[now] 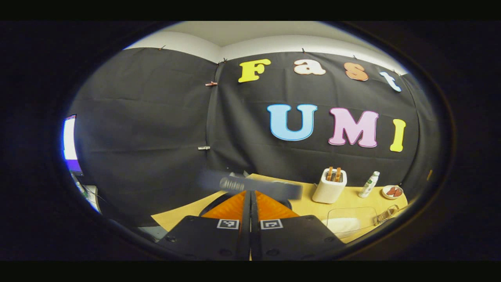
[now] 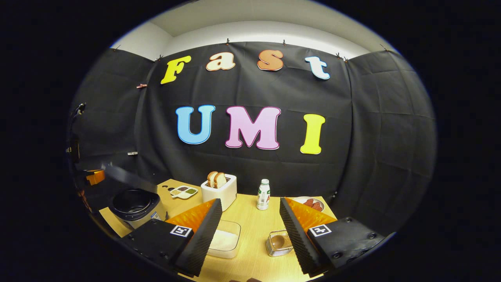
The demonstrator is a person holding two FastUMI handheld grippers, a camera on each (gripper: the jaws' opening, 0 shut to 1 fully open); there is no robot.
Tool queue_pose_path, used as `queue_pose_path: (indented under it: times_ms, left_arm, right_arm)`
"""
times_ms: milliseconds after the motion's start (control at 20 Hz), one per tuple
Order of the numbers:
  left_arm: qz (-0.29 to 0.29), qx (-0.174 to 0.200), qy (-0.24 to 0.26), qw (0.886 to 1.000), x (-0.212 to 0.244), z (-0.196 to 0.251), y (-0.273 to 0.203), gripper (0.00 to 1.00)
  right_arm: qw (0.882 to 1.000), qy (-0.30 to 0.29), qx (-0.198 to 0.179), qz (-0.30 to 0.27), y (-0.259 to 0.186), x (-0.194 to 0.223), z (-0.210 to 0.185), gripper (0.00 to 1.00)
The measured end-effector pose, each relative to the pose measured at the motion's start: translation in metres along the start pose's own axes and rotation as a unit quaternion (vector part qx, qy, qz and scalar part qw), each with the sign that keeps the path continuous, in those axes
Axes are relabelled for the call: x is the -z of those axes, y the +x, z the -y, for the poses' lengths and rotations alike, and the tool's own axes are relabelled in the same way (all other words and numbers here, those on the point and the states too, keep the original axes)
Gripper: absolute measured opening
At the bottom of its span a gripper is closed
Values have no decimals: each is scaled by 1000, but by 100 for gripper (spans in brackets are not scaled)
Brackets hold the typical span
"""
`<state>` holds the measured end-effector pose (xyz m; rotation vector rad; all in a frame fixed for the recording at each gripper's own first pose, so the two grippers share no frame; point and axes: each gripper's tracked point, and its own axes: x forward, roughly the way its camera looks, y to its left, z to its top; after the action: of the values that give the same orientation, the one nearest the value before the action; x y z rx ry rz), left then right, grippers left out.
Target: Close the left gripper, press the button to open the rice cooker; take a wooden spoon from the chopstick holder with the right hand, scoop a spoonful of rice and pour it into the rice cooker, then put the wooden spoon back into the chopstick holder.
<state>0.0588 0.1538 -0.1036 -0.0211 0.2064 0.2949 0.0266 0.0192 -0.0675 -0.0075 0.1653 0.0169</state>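
Observation:
My left gripper (image 1: pixel 250 196) is shut with nothing between its fingers, right above the rice cooker, whose dark lid (image 1: pixel 274 189) shows as a blurred bar just past the tips. In the right gripper view the rice cooker (image 2: pixel 135 206) stands open at the left table edge, its lid (image 2: pixel 124 177) raised, with an orange finger (image 2: pixel 95 177) of the left gripper beside it. My right gripper (image 2: pixel 250 221) is open and empty above the table. Below it sit a clear box of rice (image 2: pixel 225 241) and a wire chopstick holder (image 2: pixel 278 243) holding the wooden spoon.
A white toaster (image 2: pixel 219 188) with bread, a small bottle (image 2: pixel 264 194), a plate of red food (image 2: pixel 313 203) and a sectioned dish of grains (image 2: pixel 184 192) line the back of the wooden table (image 2: pixel 250 211). The black cloth wall is close behind.

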Motion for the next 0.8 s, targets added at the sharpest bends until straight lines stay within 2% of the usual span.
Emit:
queue_pose_path:
  times_ms: [50, 150, 300, 400, 450, 600, 700, 750, 800]
  left_arm:
    - [4, 4, 2, 1000, -2, 3, -2, 4]
    - [8, 19, 7, 1000, -4, 12, -8, 7]
    - [27, 19, 16, 999, -14, 16, -14, 7]
    - [42, 21, 20, 999, -21, 21, -19, 5]
    - [46, 9, 28, 999, -21, 18, -20, 7]
    - [52, 21, 28, 998, -26, 26, -24, 10]
    - [55, 34, 30, 997, -28, 32, -26, 24]
    - [56, 38, 32, 997, -28, 34, -27, 37]
    - [57, 41, 34, 997, -29, 35, -28, 39]
  right_arm:
    - [1000, 1, 1, 0, 0, 2, 2, 93]
    - [1000, 2, 2, -3, -1, 8, 7, 93]
    - [1000, 12, 12, -18, -2, 27, 21, 92]
    - [999, 23, 25, -32, -1, 42, 33, 93]
    - [998, 28, 33, -39, -1, 49, 40, 93]
    - [995, 50, 56, -61, 1, 74, 61, 93]
    - [992, 62, 76, -73, 2, 88, 78, 93]
    - [991, 67, 85, -78, 3, 95, 85, 93]
    - [990, 70, 93, -84, 3, 102, 93, 93]
